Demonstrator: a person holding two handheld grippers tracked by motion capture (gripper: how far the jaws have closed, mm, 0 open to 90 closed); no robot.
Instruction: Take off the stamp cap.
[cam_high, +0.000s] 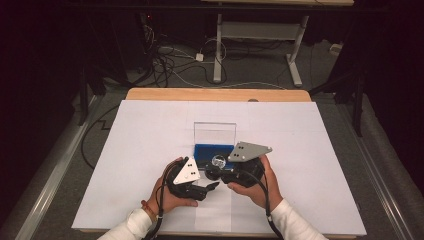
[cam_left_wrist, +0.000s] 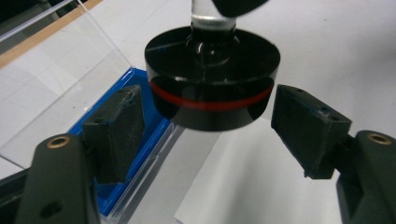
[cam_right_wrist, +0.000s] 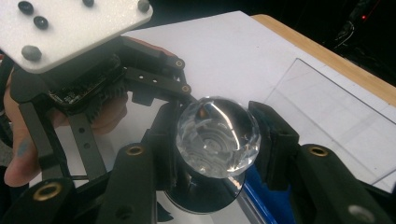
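Note:
A faceted clear crystal ball (cam_right_wrist: 217, 137) stands on a round black base (cam_left_wrist: 212, 79) with a red band. My right gripper (cam_right_wrist: 215, 140) is shut on the ball, one pad pressing on each side, and holds it above the table near the front centre (cam_high: 218, 161). My left gripper (cam_left_wrist: 205, 126) is open around the black base, with its pads (cam_left_wrist: 116, 130) a little off the rim on both sides. In the high view the left gripper (cam_high: 212, 186) comes in from the left, just below the right gripper (cam_high: 219, 167).
A blue case (cam_high: 209, 150) with an upright clear lid (cam_high: 215, 132) lies right behind the grippers, on the white sheet (cam_high: 150, 130) over the wooden table. Its blue edge (cam_left_wrist: 156, 135) runs under my left jaw. Cables and desk legs are on the floor beyond.

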